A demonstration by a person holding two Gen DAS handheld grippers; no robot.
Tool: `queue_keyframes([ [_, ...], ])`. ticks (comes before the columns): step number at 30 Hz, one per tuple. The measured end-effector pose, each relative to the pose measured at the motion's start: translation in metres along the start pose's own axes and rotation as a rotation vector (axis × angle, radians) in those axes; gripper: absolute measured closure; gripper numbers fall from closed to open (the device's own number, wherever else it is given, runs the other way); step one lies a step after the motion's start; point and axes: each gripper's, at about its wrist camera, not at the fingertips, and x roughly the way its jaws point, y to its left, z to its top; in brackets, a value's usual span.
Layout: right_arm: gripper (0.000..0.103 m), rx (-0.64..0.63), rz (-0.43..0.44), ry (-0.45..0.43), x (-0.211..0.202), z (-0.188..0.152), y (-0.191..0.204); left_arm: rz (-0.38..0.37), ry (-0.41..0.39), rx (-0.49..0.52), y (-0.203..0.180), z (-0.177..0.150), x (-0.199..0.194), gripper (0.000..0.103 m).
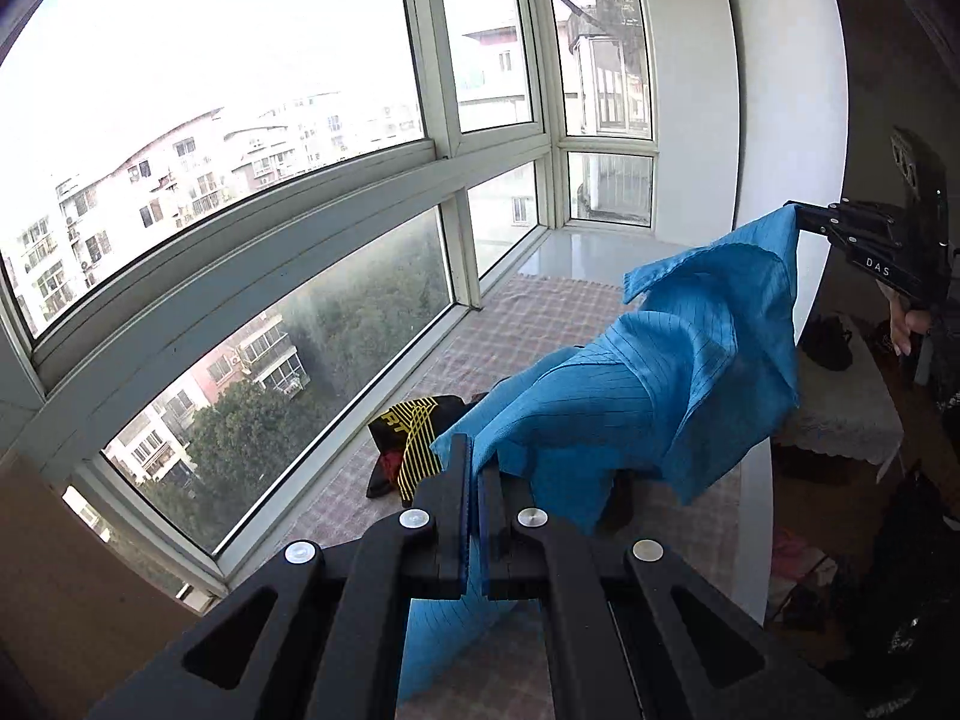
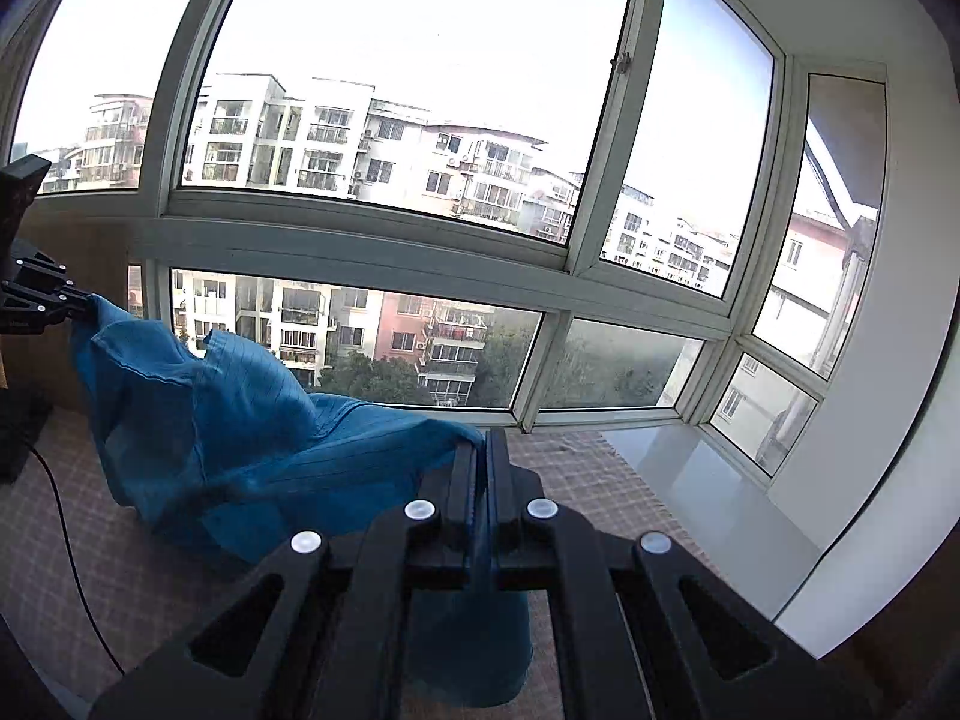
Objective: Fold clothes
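A blue pinstriped garment (image 1: 648,396) hangs in the air, stretched between both grippers above a checked mat (image 1: 540,312). My left gripper (image 1: 477,456) is shut on one edge of the cloth, which passes down between its fingers. In the same view the right gripper (image 1: 801,219) pinches another corner, up at the far right, with a hand (image 1: 906,324) on its handle. In the right wrist view my right gripper (image 2: 480,450) is shut on the blue garment (image 2: 240,432), and the left gripper (image 2: 75,306) holds the far end at the left edge.
A black, yellow and red garment (image 1: 408,438) lies on the checked mat (image 2: 600,480) under the cloth. Large windows (image 1: 300,240) run along the mat's far side. A black cable (image 2: 66,540) crosses the mat at left. A lace-covered stand (image 1: 840,414) and clutter sit at right.
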Motion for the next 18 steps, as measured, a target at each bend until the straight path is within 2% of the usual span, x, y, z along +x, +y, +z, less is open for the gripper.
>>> queue_keyframes([
  [4,0.101,-0.048,-0.024,-0.103,-0.026,0.049,0.025,0.088,-0.065,-0.007,0.012,0.017,-0.068,0.102],
  [7,0.102,-0.11,-0.062,-0.263,-0.066,0.088,0.045,0.18,-0.123,-0.006,0.018,0.032,-0.121,0.103],
  [9,0.102,-0.085,0.006,-0.276,-0.086,0.116,0.047,0.261,-0.188,-0.004,0.023,0.045,-0.164,0.103],
  [11,0.102,-0.056,0.131,-0.135,-0.079,0.132,0.05,0.267,-0.206,-0.029,0.032,0.05,-0.197,0.103],
  [14,0.099,-0.073,0.213,-0.004,-0.048,0.081,0.069,0.249,-0.152,-0.06,0.041,0.029,-0.203,0.103],
  [15,0.092,-0.074,0.241,0.048,-0.035,0.06,0.075,0.227,-0.109,-0.059,0.04,0.012,-0.191,0.102],
  [16,0.079,-0.062,0.273,0.125,-0.015,0.025,0.08,0.205,-0.064,-0.058,0.039,-0.006,-0.177,0.102],
  [17,0.072,-0.05,0.304,0.202,0.006,-0.011,0.084,0.184,-0.003,-0.051,0.032,-0.031,-0.155,0.101],
  [18,0.06,-0.036,0.331,0.278,0.026,-0.046,0.089,0.157,0.06,-0.036,0.023,-0.058,-0.13,0.097],
])
